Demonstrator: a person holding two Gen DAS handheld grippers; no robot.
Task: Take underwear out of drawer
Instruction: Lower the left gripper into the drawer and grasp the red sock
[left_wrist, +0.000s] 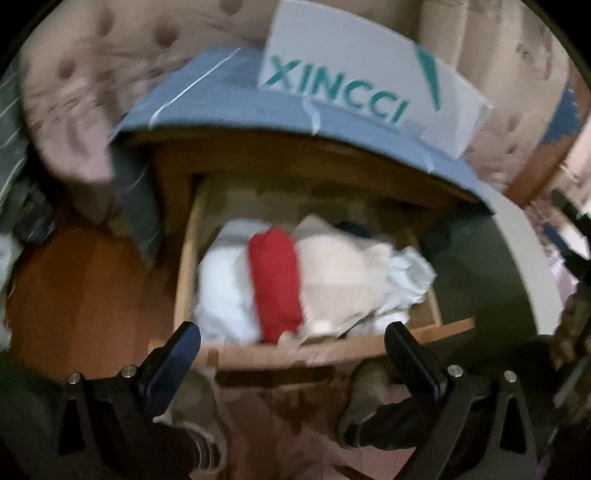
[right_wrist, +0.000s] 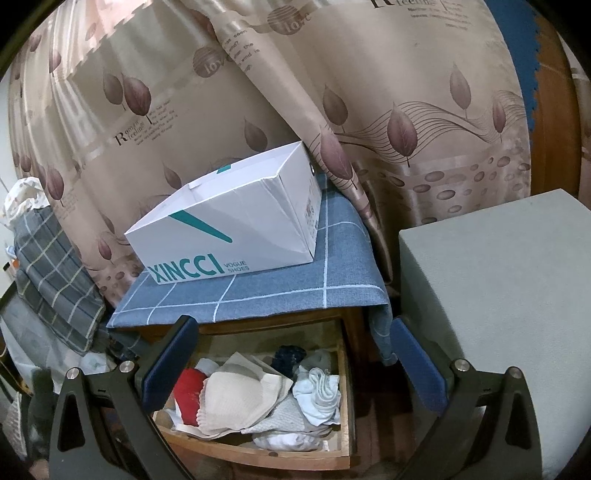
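Red underwear (left_wrist: 275, 284) lies lengthwise in drawer (left_wrist: 332, 349).

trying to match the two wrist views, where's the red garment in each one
Left wrist: red garment lies centre frame in the open drawer, between white and beige cloth.
Right wrist: red garment shows lower left of centre, at the drawer's left side, partly behind the gripper's left finger.
Shared landmark: the white XINCCI shoe box on the blue cloth above the drawer.
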